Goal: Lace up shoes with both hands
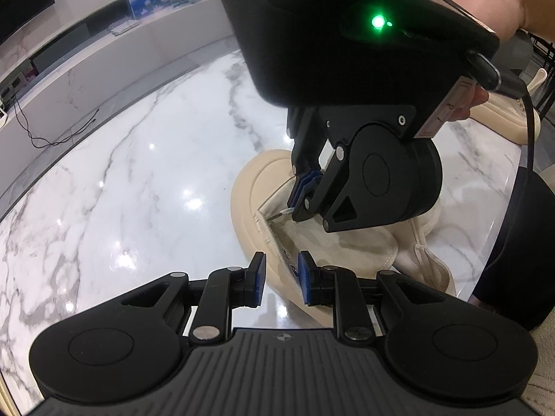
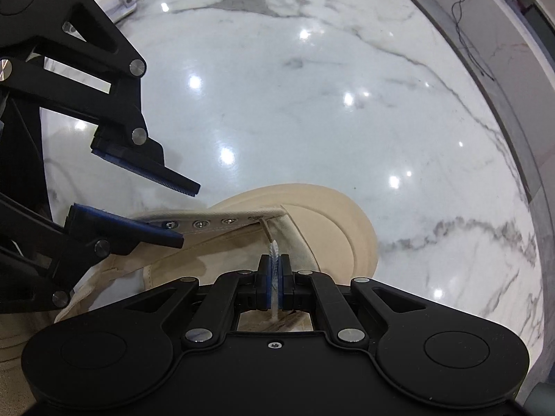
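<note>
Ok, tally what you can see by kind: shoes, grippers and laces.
Shoes: 2 (near shoe, far shoe)
Grippers: 2 (left gripper, right gripper)
Laces: 1 (lace, pinched in the right gripper)
Total: 5

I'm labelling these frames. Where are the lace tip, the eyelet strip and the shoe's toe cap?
lace tip (image 2: 274, 248): right wrist view, frayed white end above the pads.
eyelet strip (image 2: 215, 223): right wrist view, fabric between two metal eyelets.
toe cap (image 2: 329, 228): right wrist view, cream rubber top.
</note>
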